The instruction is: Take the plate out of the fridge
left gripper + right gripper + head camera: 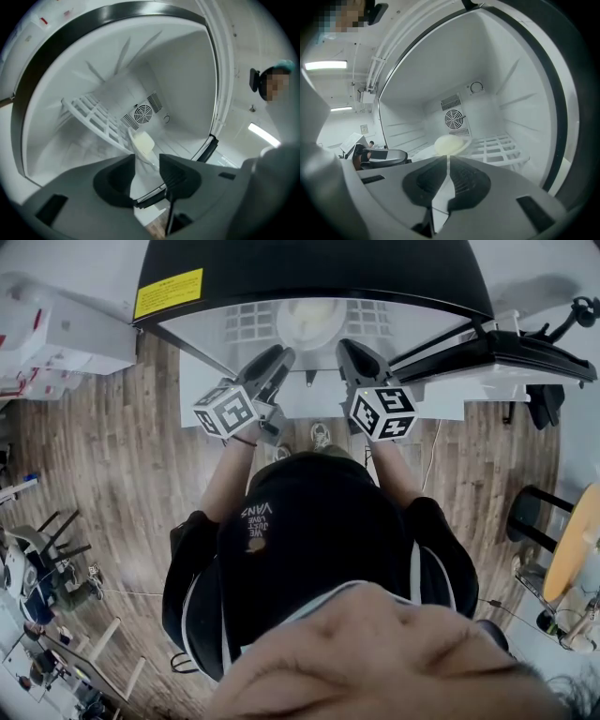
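A pale cream plate [309, 320] lies on the white wire rack [93, 117] inside the open fridge [309, 268]. In the left gripper view the plate [143, 143] shows just past my left gripper [146, 161], whose jaws stand open with a gap and nothing pressed between them. That view is tilted. My right gripper [448, 161] is shut with its jaw tips together, and the plate [450, 144] sits a little beyond them on the rack [497, 147]. Seen from the head camera, the left gripper [281, 357] and the right gripper [347, 348] are at the fridge mouth.
The fridge door [497, 357] stands open at the right. A round fan grille [453, 119] is on the back wall. The left gripper's body [386, 157] shows beside the right one. White boxes [56, 334] sit at the left on the wooden floor, and a stool [530, 512] stands at the right.
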A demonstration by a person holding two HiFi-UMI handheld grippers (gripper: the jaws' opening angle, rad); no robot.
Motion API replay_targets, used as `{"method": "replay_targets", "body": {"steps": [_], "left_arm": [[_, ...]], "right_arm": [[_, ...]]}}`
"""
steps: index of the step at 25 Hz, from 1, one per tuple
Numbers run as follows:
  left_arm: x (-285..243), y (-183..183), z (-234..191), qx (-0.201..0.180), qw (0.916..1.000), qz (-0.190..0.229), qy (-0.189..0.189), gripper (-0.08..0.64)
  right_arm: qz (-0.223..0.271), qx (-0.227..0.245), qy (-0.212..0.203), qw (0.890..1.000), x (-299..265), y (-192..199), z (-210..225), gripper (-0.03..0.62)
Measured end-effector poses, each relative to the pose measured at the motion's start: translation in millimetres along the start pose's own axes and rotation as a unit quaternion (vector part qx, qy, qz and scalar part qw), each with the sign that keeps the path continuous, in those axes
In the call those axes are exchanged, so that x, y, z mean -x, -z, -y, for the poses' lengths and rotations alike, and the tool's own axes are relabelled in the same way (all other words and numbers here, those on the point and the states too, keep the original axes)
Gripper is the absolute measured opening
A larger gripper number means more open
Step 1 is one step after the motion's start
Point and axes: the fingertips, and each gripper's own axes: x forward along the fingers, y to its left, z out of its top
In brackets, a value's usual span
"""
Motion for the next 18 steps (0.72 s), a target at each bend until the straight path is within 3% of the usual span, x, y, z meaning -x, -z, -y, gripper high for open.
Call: {"method": "replay_targets", "body": {"steps": [9,18], "left_arm": [[-14.0,-5.8,-1.4,0.103,0.9942,0.020,0.024,0.138],[-17.3,-5.0,-5.9,0.151,0.9881,0.023,0.020,0.138]], "right_arm": [[0.003,-0.045,-0.009,0.999,-7.9,-1.5,5.6,0.012],[0.007,-0.060,-0.016,0.998,-14.3,-5.3,4.4,0.012]]}}
